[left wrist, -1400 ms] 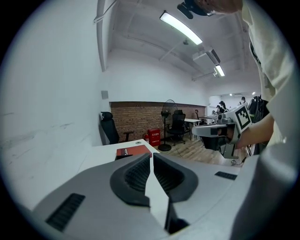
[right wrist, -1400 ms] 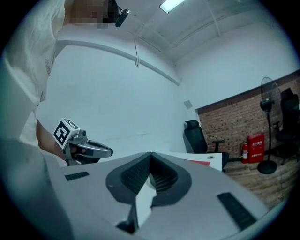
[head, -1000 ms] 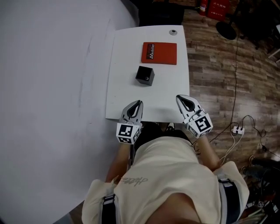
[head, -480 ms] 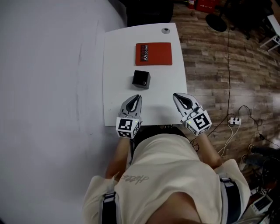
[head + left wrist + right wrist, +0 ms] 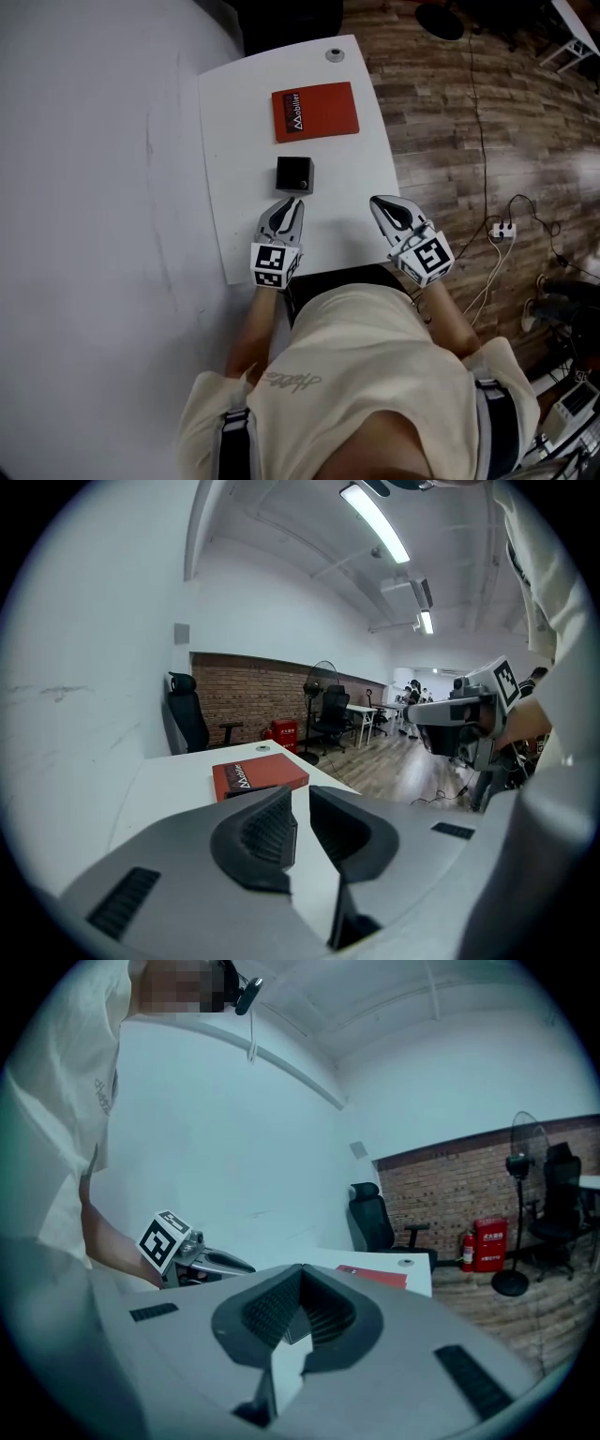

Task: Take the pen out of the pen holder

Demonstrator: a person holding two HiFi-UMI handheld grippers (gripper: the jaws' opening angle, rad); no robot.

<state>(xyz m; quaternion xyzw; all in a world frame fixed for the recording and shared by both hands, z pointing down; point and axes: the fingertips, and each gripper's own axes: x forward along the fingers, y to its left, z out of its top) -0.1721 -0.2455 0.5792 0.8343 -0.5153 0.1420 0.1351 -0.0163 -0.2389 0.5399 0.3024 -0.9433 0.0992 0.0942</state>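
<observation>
The black cube-shaped pen holder stands on the white table, in front of a red book. I can make out only a small pale spot in its top, no clear pen. My left gripper points at the holder from just short of its near side; its jaws stand a narrow gap apart with nothing between them. In the left gripper view the left gripper hides most of the holder. My right gripper hovers over the table's near right part, shut and empty, with its tips touching in the right gripper view.
A small round grey object lies at the table's far edge. A white wall runs along the table's left side. Wooden floor with cables and a power strip lies to the right. An office chair stands beyond the table.
The left gripper has moved forward, close to the pen holder. The right gripper has stayed over the near right part of the table. The head camera's view has shifted.
</observation>
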